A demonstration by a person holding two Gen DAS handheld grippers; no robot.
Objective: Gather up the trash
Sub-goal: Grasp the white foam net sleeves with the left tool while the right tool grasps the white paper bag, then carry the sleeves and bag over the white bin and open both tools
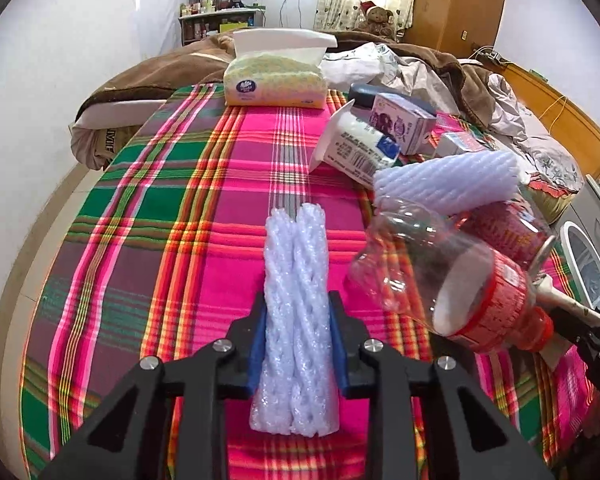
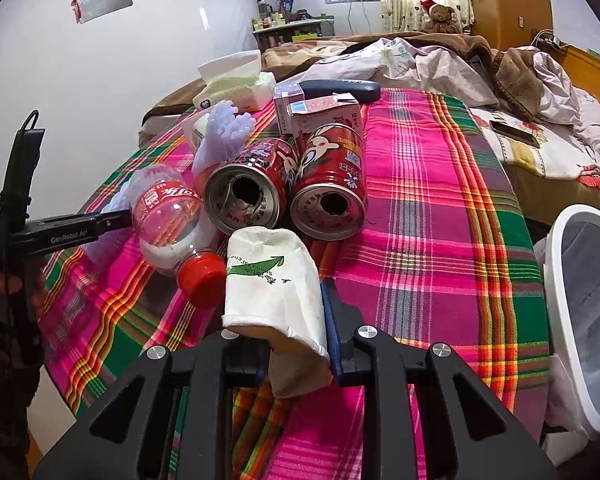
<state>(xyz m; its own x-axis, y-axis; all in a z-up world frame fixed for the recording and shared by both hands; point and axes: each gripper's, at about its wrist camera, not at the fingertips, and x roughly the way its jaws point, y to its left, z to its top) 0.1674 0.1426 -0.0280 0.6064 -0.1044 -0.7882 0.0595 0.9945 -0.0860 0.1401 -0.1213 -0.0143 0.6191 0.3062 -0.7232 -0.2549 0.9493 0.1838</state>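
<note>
Left wrist: left gripper point(image 1: 296, 344) clamped tight on foam net point(image 1: 295, 312), squashed flat between blue pads, its end lying on plaid cloth point(image 1: 160, 208). Bottle point(image 1: 452, 280) just right of it. Risk: soft foam may slip out on lift.

Right wrist: right gripper point(image 2: 292, 336) pinching crushed paper cup point(image 2: 274, 280), jaws nearly closed. Bottle, two cans point(image 2: 284, 188) just beyond. Bin point(image 2: 580, 312) at right. Risk: swinging cup could knock bottle; flattened cup may pull free.

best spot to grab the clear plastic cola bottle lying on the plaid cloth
Grip the plastic cola bottle across its labelled middle, coming from above. It lies on its side, red cap toward the camera, with a red can close beside it, so a top-down pinch clears the can better than a side approach.
</note>
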